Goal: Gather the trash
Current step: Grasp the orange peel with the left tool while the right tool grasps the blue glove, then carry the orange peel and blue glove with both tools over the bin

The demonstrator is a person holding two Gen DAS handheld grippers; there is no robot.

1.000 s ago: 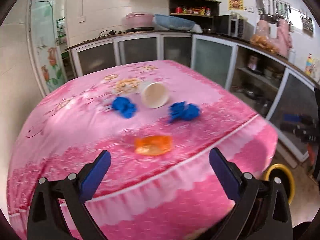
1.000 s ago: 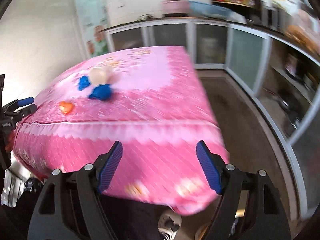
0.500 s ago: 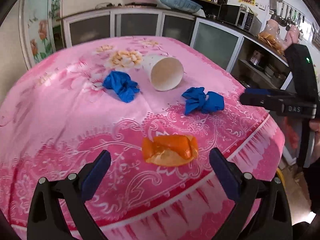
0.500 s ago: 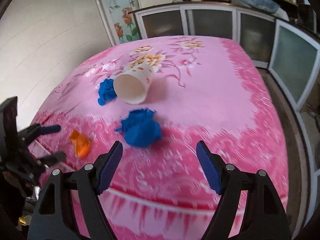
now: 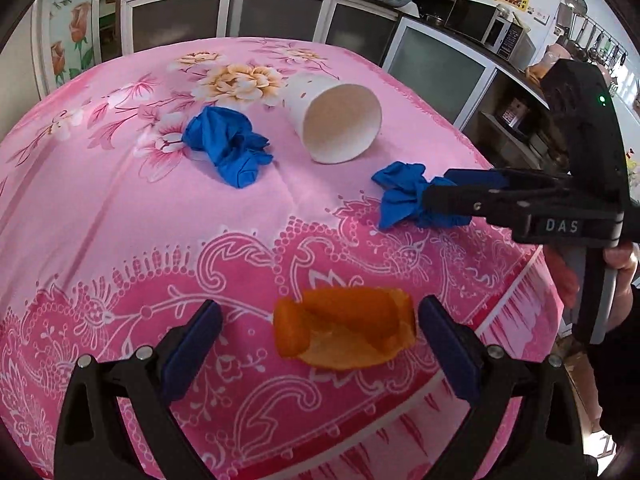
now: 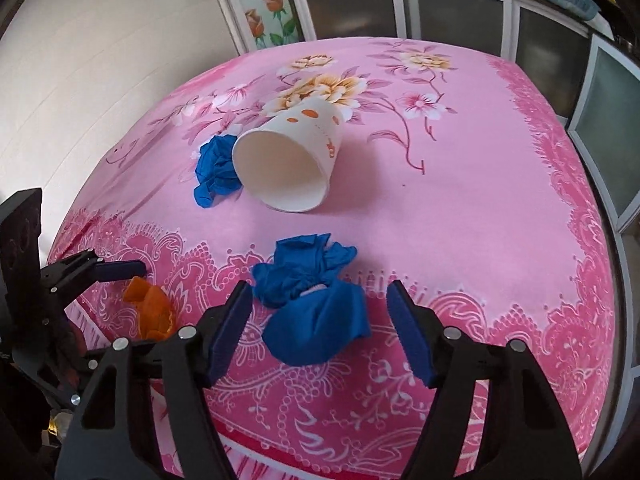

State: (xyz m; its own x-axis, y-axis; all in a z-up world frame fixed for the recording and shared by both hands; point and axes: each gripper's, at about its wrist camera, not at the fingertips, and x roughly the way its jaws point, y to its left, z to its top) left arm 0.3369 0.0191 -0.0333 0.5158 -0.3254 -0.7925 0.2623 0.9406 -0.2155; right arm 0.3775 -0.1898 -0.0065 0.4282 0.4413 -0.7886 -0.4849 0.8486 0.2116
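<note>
On the pink flowered tablecloth (image 5: 100, 208) lie an orange wrapper (image 5: 344, 332), two crumpled blue gloves and a tipped white paper cup (image 5: 340, 124). My left gripper (image 5: 316, 344) is open with the orange wrapper between its fingers. My right gripper (image 6: 320, 332) is open around the near blue glove (image 6: 312, 300), which also shows in the left wrist view (image 5: 404, 196). The far blue glove (image 5: 228, 144) lies left of the cup (image 6: 292, 164). The wrapper (image 6: 150, 308) and far glove (image 6: 214, 168) also show in the right wrist view.
The table's front edge drops off just behind both grippers. Kitchen cabinets (image 5: 280, 12) and a counter with shelves run along the back and right. A door with a flower print (image 6: 268, 4) stands at the back left.
Both grippers have moved forward and down over the table. The left one now straddles the orange wrapper and the right one straddles the near blue glove.
</note>
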